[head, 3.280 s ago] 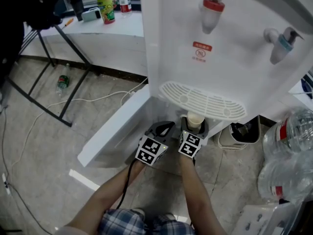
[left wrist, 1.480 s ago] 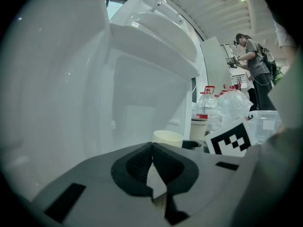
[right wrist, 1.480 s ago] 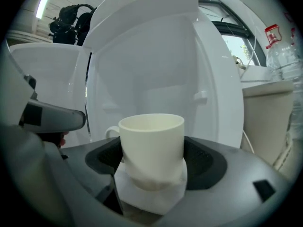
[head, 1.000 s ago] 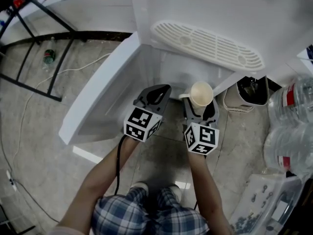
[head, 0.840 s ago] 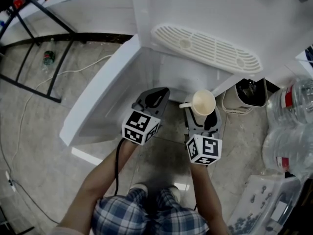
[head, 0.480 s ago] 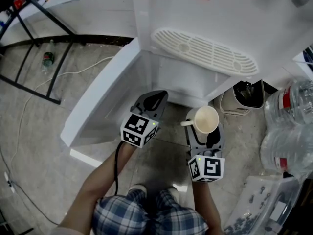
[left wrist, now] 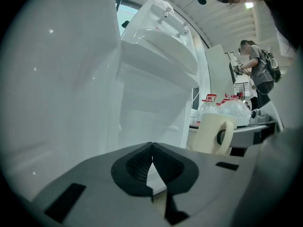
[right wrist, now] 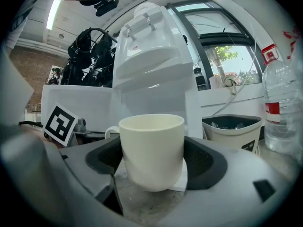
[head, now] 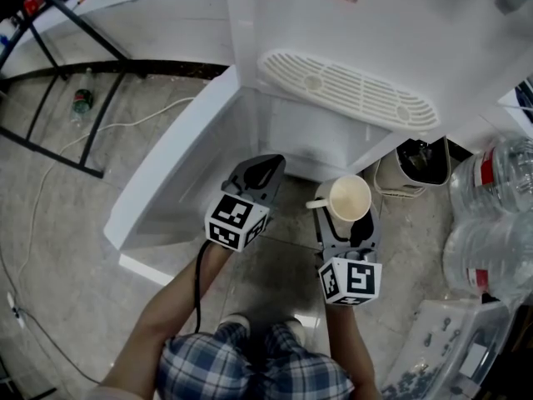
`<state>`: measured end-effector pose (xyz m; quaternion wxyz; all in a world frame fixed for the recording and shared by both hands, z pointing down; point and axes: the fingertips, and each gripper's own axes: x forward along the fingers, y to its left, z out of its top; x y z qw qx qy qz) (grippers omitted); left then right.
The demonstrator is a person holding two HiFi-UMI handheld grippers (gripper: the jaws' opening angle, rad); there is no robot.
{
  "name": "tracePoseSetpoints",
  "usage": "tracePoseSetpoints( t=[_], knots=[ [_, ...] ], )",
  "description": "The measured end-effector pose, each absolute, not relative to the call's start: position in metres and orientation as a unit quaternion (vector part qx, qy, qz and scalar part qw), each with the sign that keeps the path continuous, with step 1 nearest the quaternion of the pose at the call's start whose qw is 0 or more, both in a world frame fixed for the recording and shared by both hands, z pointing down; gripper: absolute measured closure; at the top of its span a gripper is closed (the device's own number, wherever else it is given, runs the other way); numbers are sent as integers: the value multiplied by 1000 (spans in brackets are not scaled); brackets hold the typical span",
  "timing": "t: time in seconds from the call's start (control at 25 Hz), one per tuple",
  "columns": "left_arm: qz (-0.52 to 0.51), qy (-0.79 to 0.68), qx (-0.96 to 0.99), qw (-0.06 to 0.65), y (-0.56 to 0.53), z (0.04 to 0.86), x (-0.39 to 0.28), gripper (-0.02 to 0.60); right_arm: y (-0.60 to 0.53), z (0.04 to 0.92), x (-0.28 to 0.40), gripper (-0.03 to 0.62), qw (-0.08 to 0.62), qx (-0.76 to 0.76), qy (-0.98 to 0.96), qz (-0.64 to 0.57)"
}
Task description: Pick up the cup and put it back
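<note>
Cup (head: 350,198) sits upright between the jaws of my right gripper (head: 348,213), its mouth facing up and its handle pointing toward my left gripper (head: 260,169). In the right gripper view both dark pads press against the cream wall of the cup from either side, and its base hangs clear above the grey floor (head: 75,223), so I am grasping it in the air. It is held in front of the lower compartment of the white water dispenser (head: 375,23), below and nearer to me than the slotted drip tray (head: 350,90). The compartment's white door (head: 175,173) stands swung open on the left. My left gripper hovers just beside the right one, level with it, with its jaws clenched together on nothing; its own view shows the two pads meeting at their tips, with the cup off to the right. Each gripper carries its marker cube (head: 236,221) toward my wrist. To the right of the dispenser stands a small bin (head: 416,169), and beyond it large clear water bottles (head: 491,190) with red labels. A white cable (head: 125,115) trails across the floor on the left, near a small bottle (head: 81,101) lying beside the black table legs (head: 58,65).
</note>
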<state>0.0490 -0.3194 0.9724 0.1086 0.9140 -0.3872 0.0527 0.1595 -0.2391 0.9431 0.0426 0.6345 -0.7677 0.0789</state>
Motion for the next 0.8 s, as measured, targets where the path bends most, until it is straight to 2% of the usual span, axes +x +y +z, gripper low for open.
tracePoseSetpoints(
  t=[0.8],
  knots=[
    [62,-389,913,105,-321,974,50,555,-327,965,154,186,59,631,-770,71]
  ],
)
